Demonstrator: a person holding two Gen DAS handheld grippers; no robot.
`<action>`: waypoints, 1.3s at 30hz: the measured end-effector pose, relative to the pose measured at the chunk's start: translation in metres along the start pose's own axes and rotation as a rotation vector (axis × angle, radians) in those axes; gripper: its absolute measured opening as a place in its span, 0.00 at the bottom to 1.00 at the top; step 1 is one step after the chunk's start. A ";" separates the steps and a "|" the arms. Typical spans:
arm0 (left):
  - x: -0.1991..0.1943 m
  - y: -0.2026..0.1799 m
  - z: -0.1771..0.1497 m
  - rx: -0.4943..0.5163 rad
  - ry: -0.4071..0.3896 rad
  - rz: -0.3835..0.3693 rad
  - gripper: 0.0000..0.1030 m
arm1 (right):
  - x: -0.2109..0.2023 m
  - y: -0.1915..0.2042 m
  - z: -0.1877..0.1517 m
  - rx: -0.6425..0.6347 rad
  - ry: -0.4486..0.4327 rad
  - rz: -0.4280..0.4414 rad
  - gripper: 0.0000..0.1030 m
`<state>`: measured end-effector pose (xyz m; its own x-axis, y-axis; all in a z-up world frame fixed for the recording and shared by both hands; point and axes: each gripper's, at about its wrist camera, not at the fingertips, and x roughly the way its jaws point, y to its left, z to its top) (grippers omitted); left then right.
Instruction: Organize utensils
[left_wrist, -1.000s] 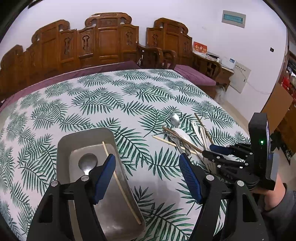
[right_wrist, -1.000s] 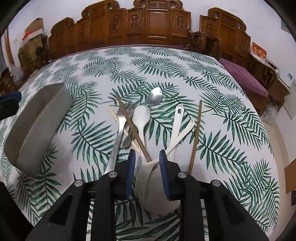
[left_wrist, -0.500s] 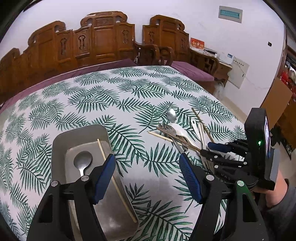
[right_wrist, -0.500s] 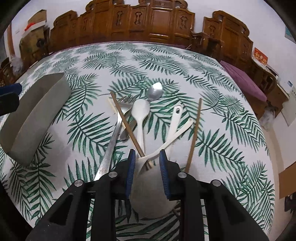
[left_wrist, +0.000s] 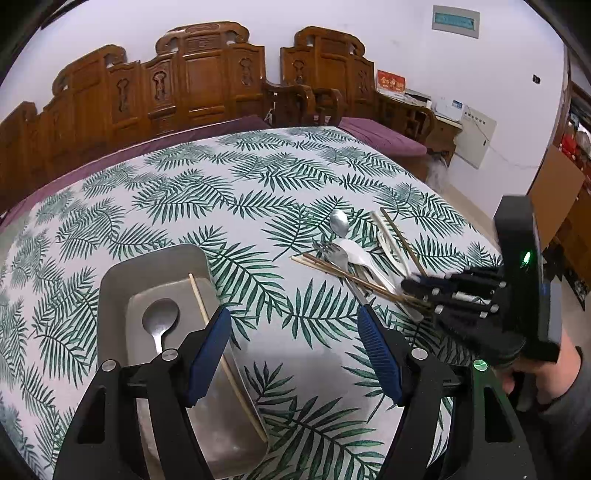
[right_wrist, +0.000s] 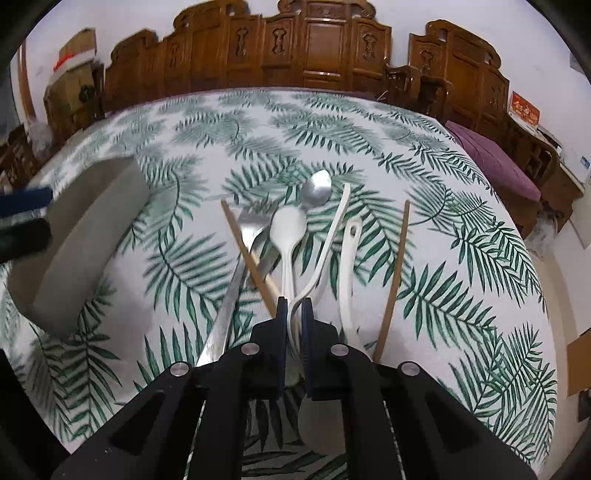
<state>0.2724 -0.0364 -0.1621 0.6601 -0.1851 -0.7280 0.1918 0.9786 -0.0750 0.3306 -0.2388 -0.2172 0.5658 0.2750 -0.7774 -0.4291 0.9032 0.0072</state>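
Observation:
A pile of utensils lies on the leaf-print tablecloth: a metal spoon (right_wrist: 317, 187), a white spoon (right_wrist: 289, 230), a metal fork (right_wrist: 236, 277), chopsticks (right_wrist: 248, 254) and a white ladle-like spoon (right_wrist: 350, 258). My right gripper (right_wrist: 294, 314) is shut on the bowl end of a white plastic spoon (right_wrist: 328, 236), whose handle points away. It shows at the right of the left wrist view (left_wrist: 417, 286). My left gripper (left_wrist: 295, 350) is open and empty above the grey metal tray (left_wrist: 122, 273), which holds a metal spoon (left_wrist: 159, 317) and one chopstick (left_wrist: 225, 354).
The tray also shows at the left of the right wrist view (right_wrist: 85, 236). Carved wooden chairs (left_wrist: 207, 81) stand behind the table. A brown chopstick (right_wrist: 395, 280) lies to the right of the pile. The table edge (left_wrist: 476, 229) runs close by on the right.
My right gripper has closed from partly open onto the white plastic spoon. The left gripper has stayed open over the tray, drifting slightly.

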 end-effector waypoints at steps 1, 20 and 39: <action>0.000 -0.001 -0.001 0.000 0.000 0.001 0.66 | -0.002 -0.005 0.002 0.012 -0.012 0.001 0.08; 0.030 -0.044 0.005 -0.021 0.021 0.012 0.65 | -0.017 -0.074 0.002 0.166 -0.086 0.036 0.08; 0.123 -0.079 0.020 -0.109 0.189 0.026 0.50 | -0.022 -0.086 0.004 0.212 -0.117 0.119 0.08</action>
<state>0.3532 -0.1387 -0.2317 0.5138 -0.1500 -0.8447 0.0904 0.9886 -0.1206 0.3576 -0.3209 -0.1980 0.6028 0.4082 -0.6856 -0.3471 0.9078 0.2354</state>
